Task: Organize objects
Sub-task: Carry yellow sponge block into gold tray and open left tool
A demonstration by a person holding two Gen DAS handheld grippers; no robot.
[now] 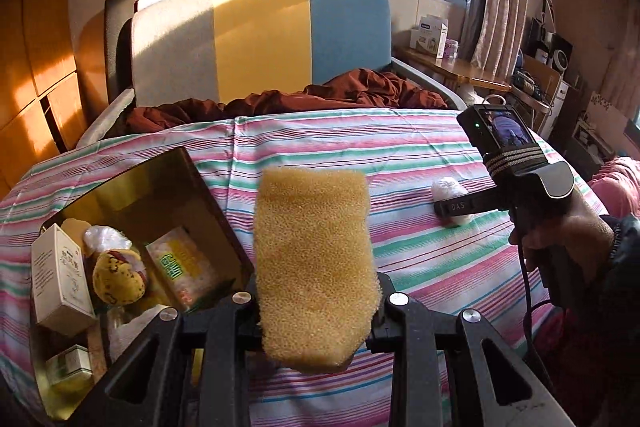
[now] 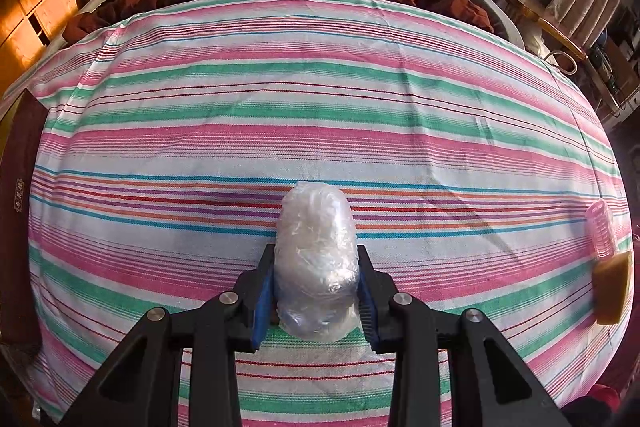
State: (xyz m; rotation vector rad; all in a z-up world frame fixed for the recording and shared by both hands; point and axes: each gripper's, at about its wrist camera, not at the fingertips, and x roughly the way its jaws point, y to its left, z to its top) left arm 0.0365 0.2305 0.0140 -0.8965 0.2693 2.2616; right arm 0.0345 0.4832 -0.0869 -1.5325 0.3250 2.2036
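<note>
Two grips: both loaded, one item each.
Left gripper (image 1: 316,301): clamped on yellow sponge (image 1: 314,267), held above the striped sheet (image 1: 400,147), just right of the gold-lined box (image 1: 132,195).
Right gripper (image 2: 316,291): blue pads (image 2: 262,301) pressing the plastic-wrapped bundle (image 2: 316,263), which rests on the sheet, centre-right.
Box: already holds cartons and a yellow plush; free space at far end.
Left move: swing left over the rim, lower, then release.
Right move: squeeze gently, wrap looks slippery; lift straight.
</note>
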